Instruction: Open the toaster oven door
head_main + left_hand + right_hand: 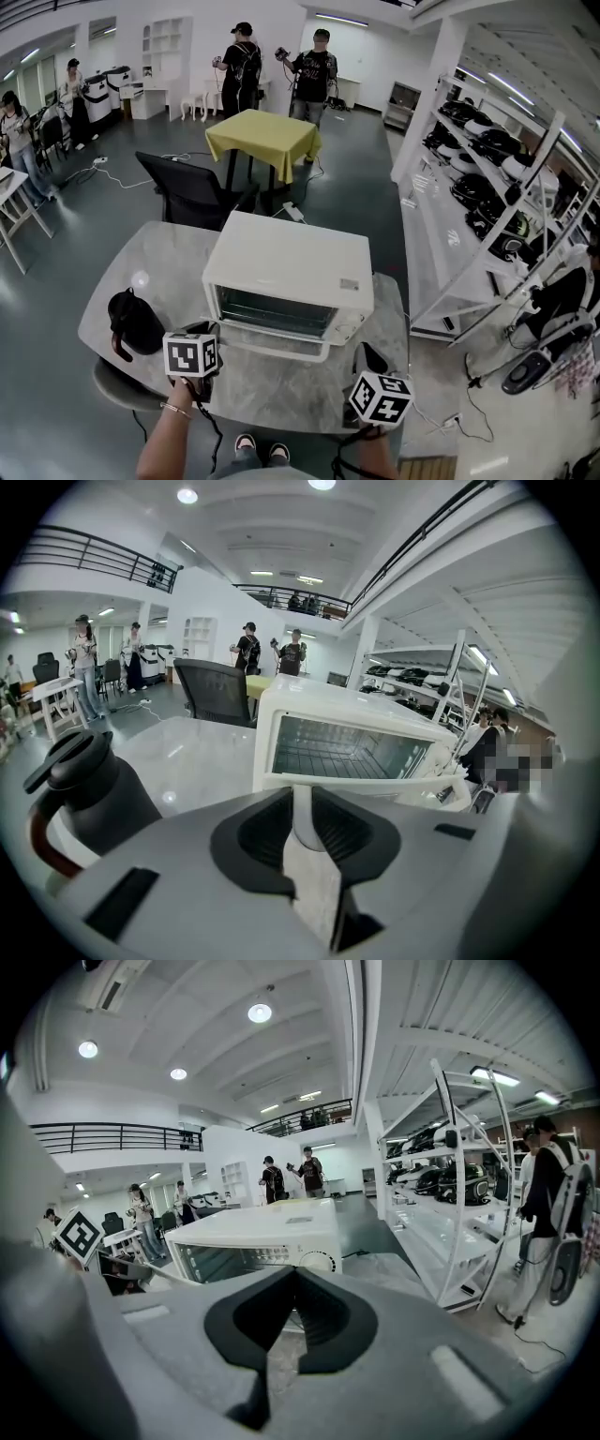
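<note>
Two grippers hover over the marble table (272, 394). Far left stands a black jug (134, 322). Next, the left gripper (302, 808) is clenched, it seems, on the white door handle (375, 785) of the toaster oven (286, 267), whose door hangs ajar. The right gripper (293, 1283) is closed on nothing, facing the oven's dial end.

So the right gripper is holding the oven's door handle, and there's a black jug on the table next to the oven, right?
Nearly. It is the left gripper that holds the door handle, not the right gripper; the left gripper view shows the white handle between its jaws. The black jug does stand on the table next to the oven.
</note>
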`<state>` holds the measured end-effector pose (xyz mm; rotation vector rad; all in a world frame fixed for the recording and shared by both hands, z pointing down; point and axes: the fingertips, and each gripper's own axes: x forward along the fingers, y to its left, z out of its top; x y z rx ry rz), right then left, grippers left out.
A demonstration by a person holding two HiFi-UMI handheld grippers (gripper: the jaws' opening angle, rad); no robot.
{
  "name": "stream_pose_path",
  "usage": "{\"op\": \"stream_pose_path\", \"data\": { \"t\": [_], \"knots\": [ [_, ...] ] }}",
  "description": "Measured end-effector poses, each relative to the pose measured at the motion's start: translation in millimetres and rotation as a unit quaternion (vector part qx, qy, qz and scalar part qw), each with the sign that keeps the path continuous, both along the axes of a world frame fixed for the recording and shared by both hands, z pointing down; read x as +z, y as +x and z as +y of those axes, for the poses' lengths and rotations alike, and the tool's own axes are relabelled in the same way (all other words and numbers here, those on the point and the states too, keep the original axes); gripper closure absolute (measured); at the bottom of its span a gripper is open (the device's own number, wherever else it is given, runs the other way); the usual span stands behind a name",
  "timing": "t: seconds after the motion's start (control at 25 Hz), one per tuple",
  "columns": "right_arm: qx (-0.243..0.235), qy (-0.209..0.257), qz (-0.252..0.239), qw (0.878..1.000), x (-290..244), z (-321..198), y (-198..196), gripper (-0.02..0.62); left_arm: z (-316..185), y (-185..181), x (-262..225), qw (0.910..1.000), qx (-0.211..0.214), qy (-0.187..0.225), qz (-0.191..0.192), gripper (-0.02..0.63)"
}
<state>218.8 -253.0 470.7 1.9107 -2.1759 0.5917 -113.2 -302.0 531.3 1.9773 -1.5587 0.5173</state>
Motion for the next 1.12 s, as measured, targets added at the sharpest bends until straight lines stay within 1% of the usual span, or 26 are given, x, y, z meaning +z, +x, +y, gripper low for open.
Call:
{"op": "stream_pose_path", "data": {
  "t": [0.56,0.8,1.12],
  "knots": [
    [-0.012,-0.008,-0.007,1.000,6.1,6.7,-2.1,0.591,23.6,0.4,8.9,0.9999,0.000,-0.006,-0.015,0.541],
    [-0.017,-0.006,-0.007,1.000,5.9,6.1,-7.7,0.591,29.5,-1.6,14.4,0.9999,0.009,-0.011,-0.007,0.541],
    [-0.028,-0.006,-0.002,1.000,5.5,3.2,-16.0,0.591,31.3,-0.8,16.6,0.9998,0.012,-0.011,-0.013,0.541]
  ]
}}
